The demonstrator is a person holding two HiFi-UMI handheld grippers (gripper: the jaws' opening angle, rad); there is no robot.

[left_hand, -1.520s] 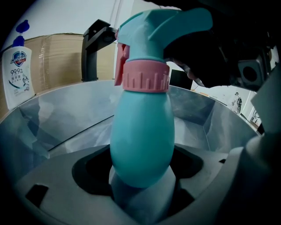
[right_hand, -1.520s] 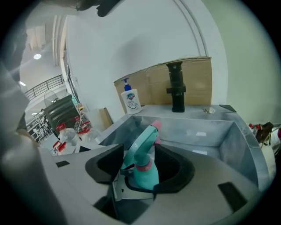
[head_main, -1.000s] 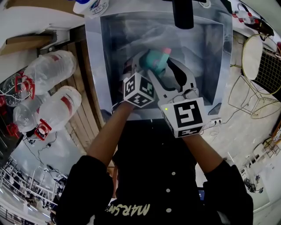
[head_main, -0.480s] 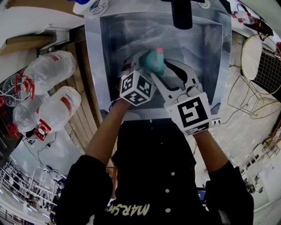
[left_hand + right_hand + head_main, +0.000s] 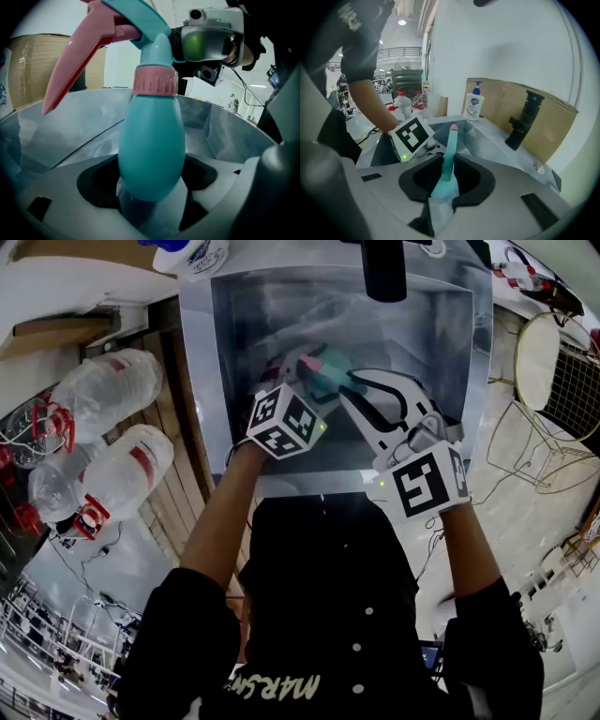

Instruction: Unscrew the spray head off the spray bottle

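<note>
Gripping the teal, pear-shaped plastic spray bottle (image 5: 151, 150) round its belly, the left gripper (image 5: 150, 197) holds it above the stainless-steel sink (image 5: 450, 352). The right gripper (image 5: 446, 180) has just been closing its jaws, which pinch the teal-and-pink spray head (image 5: 449, 159). That hold looks narrow (not on the ribbed pink collar (image 5: 155, 82)), so twisting may slip, or spin the bottle in the left jaws.
</note>
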